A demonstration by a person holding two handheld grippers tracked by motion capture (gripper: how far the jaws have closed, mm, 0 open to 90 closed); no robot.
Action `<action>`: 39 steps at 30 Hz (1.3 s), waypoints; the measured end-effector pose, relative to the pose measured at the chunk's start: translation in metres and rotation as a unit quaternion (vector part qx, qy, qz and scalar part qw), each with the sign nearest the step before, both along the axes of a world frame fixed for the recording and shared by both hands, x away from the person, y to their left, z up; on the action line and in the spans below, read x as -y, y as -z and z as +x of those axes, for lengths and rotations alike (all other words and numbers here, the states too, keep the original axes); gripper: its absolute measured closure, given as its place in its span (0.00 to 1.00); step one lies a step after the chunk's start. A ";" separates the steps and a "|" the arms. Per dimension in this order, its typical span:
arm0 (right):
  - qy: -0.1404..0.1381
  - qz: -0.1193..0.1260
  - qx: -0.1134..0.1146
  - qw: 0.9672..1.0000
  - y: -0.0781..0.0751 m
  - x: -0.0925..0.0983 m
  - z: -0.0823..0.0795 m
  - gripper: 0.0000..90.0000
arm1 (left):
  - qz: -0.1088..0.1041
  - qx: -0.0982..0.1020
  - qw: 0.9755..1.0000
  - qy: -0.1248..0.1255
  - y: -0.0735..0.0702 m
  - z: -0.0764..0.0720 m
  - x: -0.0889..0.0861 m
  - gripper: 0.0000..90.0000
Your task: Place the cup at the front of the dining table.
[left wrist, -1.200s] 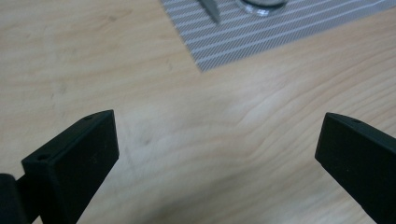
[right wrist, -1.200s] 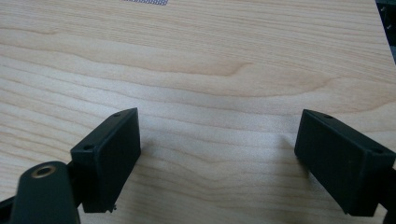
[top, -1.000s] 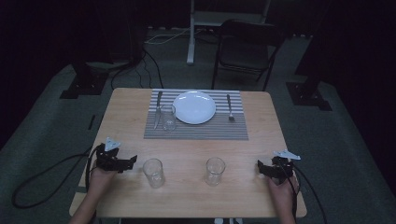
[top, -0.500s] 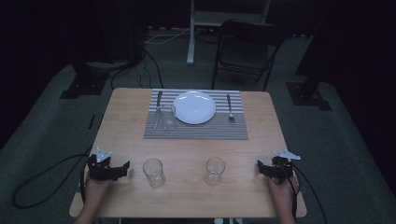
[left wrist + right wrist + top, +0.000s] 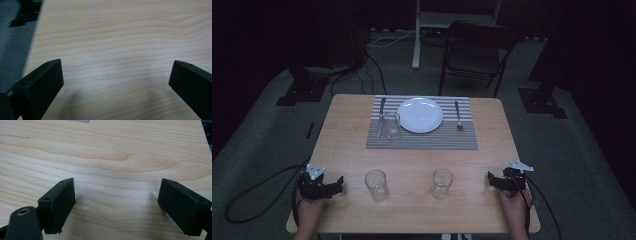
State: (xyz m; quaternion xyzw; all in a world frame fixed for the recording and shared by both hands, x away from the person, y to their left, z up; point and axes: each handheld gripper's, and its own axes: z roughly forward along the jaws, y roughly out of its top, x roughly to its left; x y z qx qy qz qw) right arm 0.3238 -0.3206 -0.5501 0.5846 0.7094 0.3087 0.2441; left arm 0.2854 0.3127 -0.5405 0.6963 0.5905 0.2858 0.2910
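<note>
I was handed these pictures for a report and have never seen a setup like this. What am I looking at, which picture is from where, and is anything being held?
No robot here: a person at a wooden table holds a two-jaw tool in each hand, the left gripper and the right gripper. The wide picture comes from a fixed camera above. The two close-ups come from cameras riding on each gripper, looking along its black jaws at bare wood. On the table lie a striped placemat with a white plate, a fork, a second utensil and a glass. Nearer the person stand two more glasses. Both grippers are open and hold nothing.
</note>
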 end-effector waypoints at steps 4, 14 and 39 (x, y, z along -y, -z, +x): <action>0.000 0.000 0.000 1.000 0.000 0.000 0.000 0.16 | -0.009 -0.010 1.000 0.008 0.003 -0.001 -0.005 0.00; 0.000 0.000 0.000 1.000 0.000 0.000 0.000 0.16 | 0.003 -0.023 1.000 -0.009 0.004 0.001 -0.009 0.00; 0.000 0.000 0.000 1.000 0.000 0.000 0.000 0.16 | -0.015 -0.047 0.999 0.016 0.006 0.006 -0.010 0.00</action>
